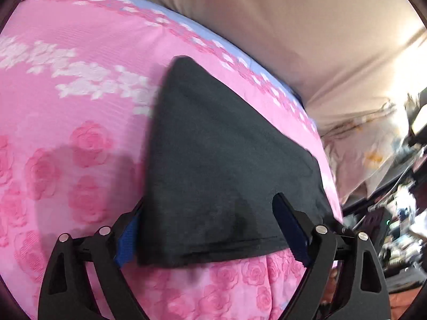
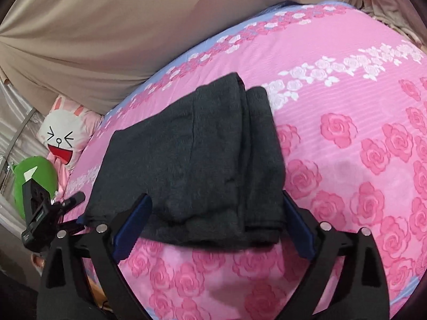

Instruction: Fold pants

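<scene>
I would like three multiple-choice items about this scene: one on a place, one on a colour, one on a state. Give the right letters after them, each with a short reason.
1. Where do the pants lie?
A. on the pink rose-print bedspread
B. on a wooden floor
C. in a basket

2. What colour are the pants?
A. white
B. dark grey
C. red

3. How do the right gripper and the left gripper stand?
A. both open, a finger on each side of the near edge of the pants
B. both shut with nothing between the fingers
C. one open, one shut

Answers:
1 A, the rose-print cloth shows all around the pants in both wrist views.
2 B, the cloth is dark charcoal grey in both views.
3 A, in each view the blue-padded fingers are spread wide, with the pants' edge between them.
</scene>
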`<state>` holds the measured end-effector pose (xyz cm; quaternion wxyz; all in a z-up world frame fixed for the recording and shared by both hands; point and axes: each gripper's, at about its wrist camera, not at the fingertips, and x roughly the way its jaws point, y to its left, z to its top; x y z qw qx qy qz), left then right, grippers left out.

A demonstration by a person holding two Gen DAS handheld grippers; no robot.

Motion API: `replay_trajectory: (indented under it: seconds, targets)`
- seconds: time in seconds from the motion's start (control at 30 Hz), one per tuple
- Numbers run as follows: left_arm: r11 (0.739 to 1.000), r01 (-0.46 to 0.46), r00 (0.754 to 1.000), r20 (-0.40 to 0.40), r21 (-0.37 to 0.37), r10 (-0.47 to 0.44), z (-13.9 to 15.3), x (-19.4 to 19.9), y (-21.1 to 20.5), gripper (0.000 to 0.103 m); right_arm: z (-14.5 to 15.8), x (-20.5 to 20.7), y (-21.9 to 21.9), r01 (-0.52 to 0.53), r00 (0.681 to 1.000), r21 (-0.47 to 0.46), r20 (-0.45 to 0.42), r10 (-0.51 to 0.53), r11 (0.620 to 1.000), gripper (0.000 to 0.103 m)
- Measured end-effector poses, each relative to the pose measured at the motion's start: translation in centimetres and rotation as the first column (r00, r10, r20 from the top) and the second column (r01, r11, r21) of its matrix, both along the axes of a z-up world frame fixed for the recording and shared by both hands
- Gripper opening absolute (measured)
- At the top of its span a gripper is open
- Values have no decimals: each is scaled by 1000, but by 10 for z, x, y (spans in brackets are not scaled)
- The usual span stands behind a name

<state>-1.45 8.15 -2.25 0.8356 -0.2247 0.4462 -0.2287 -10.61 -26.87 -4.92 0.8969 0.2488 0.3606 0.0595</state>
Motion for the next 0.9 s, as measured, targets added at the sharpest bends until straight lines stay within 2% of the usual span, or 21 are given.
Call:
replay_trajectory:
  seconds: [0.03, 0.07, 0.1, 0.2, 0.27, 0.37, 0.43, 0.47, 0.5, 0.57, 0.63, 0.67, 0.7, 0.77, 0.8, 0.83, 0.87, 0.9]
  targets:
    - [999, 15, 1000, 2, 37, -15, -1, 4, -9, 49, 0, 3, -1, 5, 1000, 8, 5, -5, 1000, 90]
    - [998, 2, 1000, -5, 65, -2, -2, 8, -12, 40, 1, 5, -2, 14, 1000, 14, -2, -14, 1000, 62]
    - [997, -14, 1000, -16, 74, 16, -2, 11, -12, 25, 4, 7, -4, 9, 1000, 20, -3, -9, 1000, 37]
    - [1000, 2, 1000, -11, -6, -2, 17, 7, 3, 12, 17, -4, -7, -8, 1000, 39, 18, 7, 999, 30]
    - [999, 35, 999, -15, -19, -35, 26, -5, 10, 11, 27, -24, -3, -27, 999, 28, 36, 26, 999, 30]
    - [995, 91, 995, -51, 36, -90, 27, -25, 10, 12, 24, -47, 6, -53, 999, -14, -1, 53, 999, 31]
    - [988, 85, 994, -76, 128, -76, 13, -33, 4, 19, 11, -51, 11, -49, 998, -74, -52, 46, 996, 40]
    - [985, 77, 995, -75, 152, -66, 8, -35, 2, 22, 5, -53, 9, -20, 999, -69, -47, 17, 997, 50]
    - [983, 47, 997, -68, 175, -36, 3, -35, -1, 29, 2, -53, 6, -7, 999, -41, -49, 5, 999, 55]
    - [986, 22, 998, -63, 168, -12, 0, -36, 1, 41, 1, -54, 1, 4, 999, 4, -49, -4, 1000, 58]
    - [992, 39, 997, -63, 117, -32, -2, -32, 0, 60, 0, -51, 3, -13, 999, 22, -42, 14, 1000, 67]
    - [996, 60, 997, -60, 72, -55, -3, -30, -2, 77, 0, -50, 4, -17, 999, 25, -33, 18, 1000, 75]
    - [996, 64, 996, -57, 55, -61, -4, -31, -2, 87, -1, -48, 6, -21, 1000, 30, -22, 22, 999, 83]
    - [998, 46, 998, -37, 53, -44, -5, -29, -5, 88, -1, -43, 12, -22, 1000, 22, 8, 22, 1000, 90]
    - [997, 46, 999, -23, 56, -45, -5, -28, -8, 88, -1, -41, 15, -20, 1000, 8, 23, 20, 1000, 89]
    - [997, 49, 999, -7, 55, -49, -6, -27, -10, 84, -2, -37, 18, -17, 999, -7, 40, 17, 1000, 84]
    - [997, 51, 999, 4, 63, -51, -6, -26, -11, 70, -4, -33, 18, -6, 999, -12, 32, 7, 1000, 57]
    - [996, 50, 999, -3, 79, -50, -6, -24, -13, 37, -4, -30, 16, -4, 1000, 1, 28, 4, 1000, 43]
